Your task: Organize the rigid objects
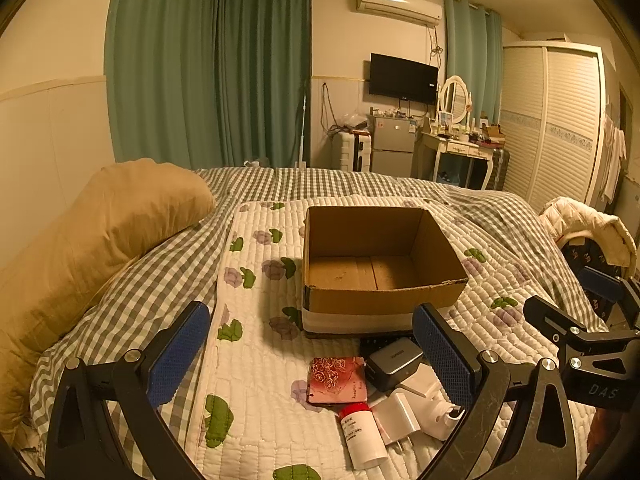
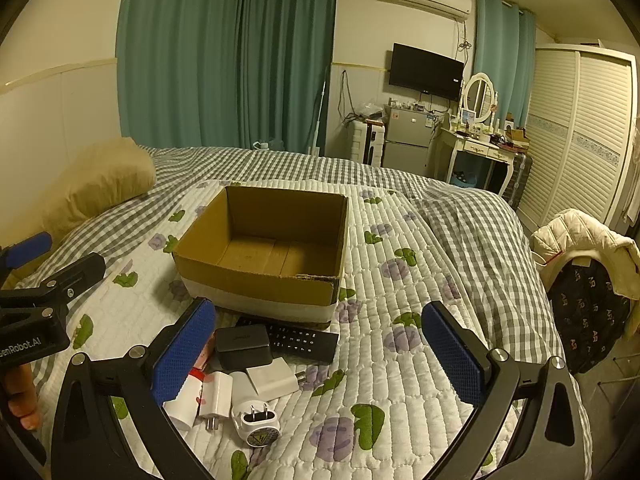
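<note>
Left wrist: remote [image 1: 380,340] mostly hidden behind charger [image 1: 394,362]; both grippers spread, empty.

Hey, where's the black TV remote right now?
In the right wrist view, the black remote lies flat on the quilt directly in front of the cardboard box, just behind the dark charger block.

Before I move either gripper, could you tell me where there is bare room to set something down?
The cardboard box is empty inside. The floral quilt right of the remote is bare, and so is the strip left of the pink card. It is crowded just in front of the box: chargers, plugs and a white bottle.
</note>
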Action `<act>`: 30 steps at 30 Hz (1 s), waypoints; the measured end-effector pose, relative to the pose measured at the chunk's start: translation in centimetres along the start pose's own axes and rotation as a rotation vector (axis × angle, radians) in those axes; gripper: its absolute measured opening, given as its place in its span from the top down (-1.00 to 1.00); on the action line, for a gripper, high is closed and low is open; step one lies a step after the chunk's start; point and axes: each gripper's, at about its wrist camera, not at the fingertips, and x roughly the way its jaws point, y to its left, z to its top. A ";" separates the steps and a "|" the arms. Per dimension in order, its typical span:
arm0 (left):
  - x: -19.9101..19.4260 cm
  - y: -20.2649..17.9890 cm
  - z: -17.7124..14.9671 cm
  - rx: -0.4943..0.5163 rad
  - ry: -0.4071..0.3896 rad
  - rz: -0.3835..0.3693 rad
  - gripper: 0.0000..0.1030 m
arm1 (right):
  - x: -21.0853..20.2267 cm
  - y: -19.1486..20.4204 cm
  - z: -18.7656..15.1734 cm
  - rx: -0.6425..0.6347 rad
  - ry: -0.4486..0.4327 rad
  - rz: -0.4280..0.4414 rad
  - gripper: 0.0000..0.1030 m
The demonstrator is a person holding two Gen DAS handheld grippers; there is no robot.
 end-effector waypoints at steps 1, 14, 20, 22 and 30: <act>0.0 0.0 0.0 0.000 0.001 -0.001 -1.00 | 0.0 0.0 0.0 -0.001 0.000 -0.001 -1.00; 0.1 -0.1 -0.5 -0.002 0.006 -0.001 -1.00 | 0.2 0.2 -0.2 -0.003 0.005 0.003 -1.00; 0.1 -0.2 -0.8 -0.006 0.015 -0.013 -1.00 | 0.2 0.2 -0.3 -0.001 0.005 0.004 -1.00; 0.2 -0.2 -0.7 -0.007 0.016 -0.015 -1.00 | 0.2 0.2 -0.3 -0.002 0.007 0.005 -1.00; 0.1 -0.3 -0.5 -0.011 0.016 -0.014 -1.00 | 0.1 0.3 -0.3 -0.008 0.010 0.006 -1.00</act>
